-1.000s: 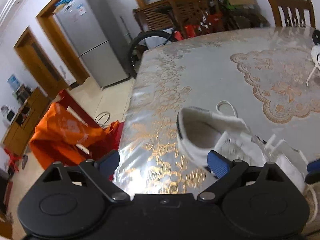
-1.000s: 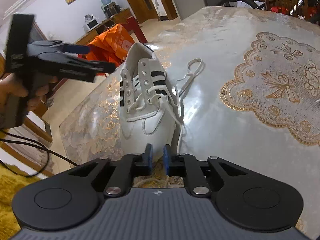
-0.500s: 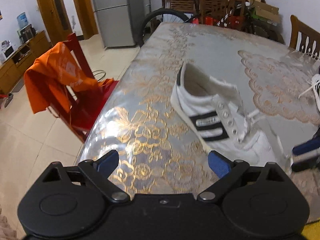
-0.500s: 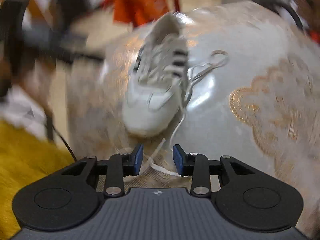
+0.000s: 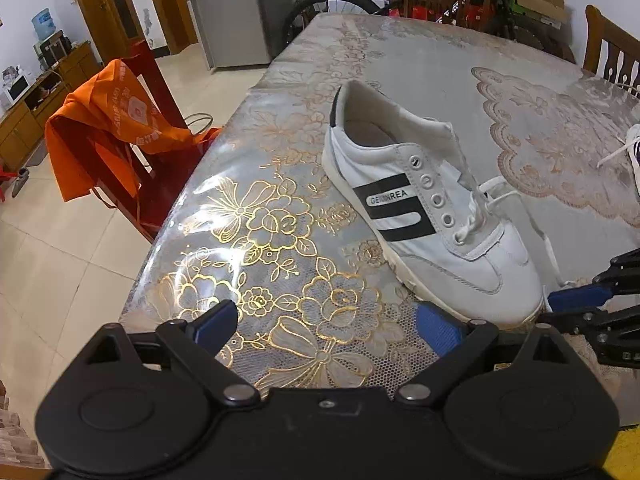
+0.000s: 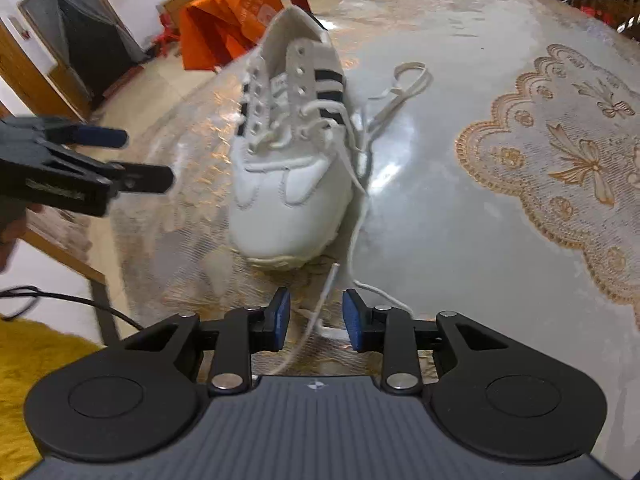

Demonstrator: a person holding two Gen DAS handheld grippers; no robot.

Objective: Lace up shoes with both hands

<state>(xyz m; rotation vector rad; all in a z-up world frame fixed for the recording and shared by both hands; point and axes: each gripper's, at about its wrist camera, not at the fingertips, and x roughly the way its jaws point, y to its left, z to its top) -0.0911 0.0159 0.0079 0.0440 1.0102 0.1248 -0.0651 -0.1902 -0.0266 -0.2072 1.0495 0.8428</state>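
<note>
A white shoe (image 5: 420, 208) with black stripes lies on the lace-patterned table (image 5: 280, 240), toe toward me, laced only through its lowest eyelets. In the right wrist view the shoe (image 6: 288, 152) sits just ahead of my right gripper (image 6: 316, 320). Its jaws are closing, and the loose lace end (image 6: 326, 288) runs between the blue pads without being pinched. The other lace end curls in a loop (image 6: 408, 80) beside the shoe. My left gripper (image 5: 326, 324) stands wide open over the table left of the toe, holding nothing; it also shows as the left gripper (image 6: 140, 158).
A second shoe (image 5: 634, 152) peeks in at the table's right edge. An orange cloth (image 5: 104, 128) hangs on a red chair beside the table's rounded edge (image 5: 176, 232). A fridge (image 5: 228, 8), a bicycle and wooden chairs stand behind the table.
The right jaws went from almost shut to parted, and the lace end now lies between them. The left gripper rolled and sank toward the table, so the shoe's striped side shows.
</note>
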